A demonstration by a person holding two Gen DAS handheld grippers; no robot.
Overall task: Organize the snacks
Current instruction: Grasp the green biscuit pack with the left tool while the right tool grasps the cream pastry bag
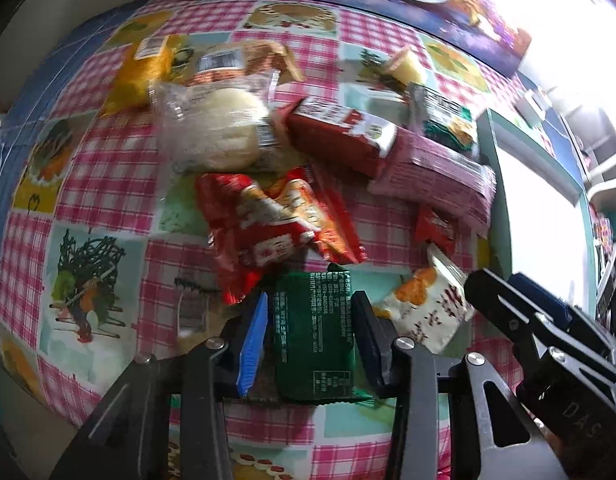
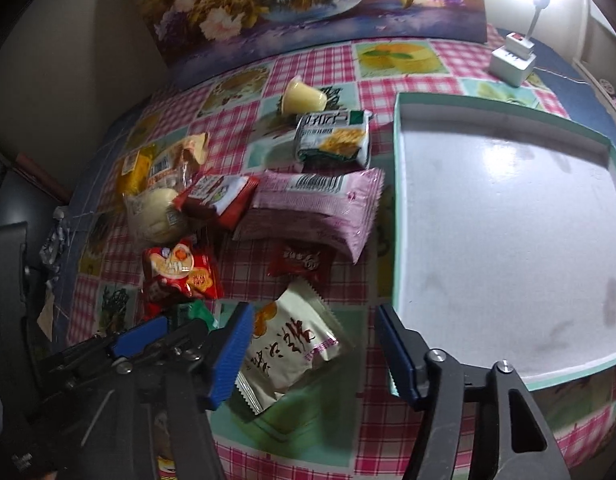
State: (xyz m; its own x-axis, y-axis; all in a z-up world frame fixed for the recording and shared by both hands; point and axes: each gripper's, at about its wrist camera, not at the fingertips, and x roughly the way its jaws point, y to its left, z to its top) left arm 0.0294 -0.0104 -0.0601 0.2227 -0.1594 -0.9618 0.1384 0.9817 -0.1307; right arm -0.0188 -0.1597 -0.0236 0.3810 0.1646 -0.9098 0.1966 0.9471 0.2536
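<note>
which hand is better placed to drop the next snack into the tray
Left. The left tool is shut on the green packet. The right tool is open around the white packet, though nearer the tray.

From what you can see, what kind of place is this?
Probably a home, at a dining or side table: a checked tablecloth with food pictures, a flower painting leaning at the wall, and snack packets beside a shallow tray.
</note>
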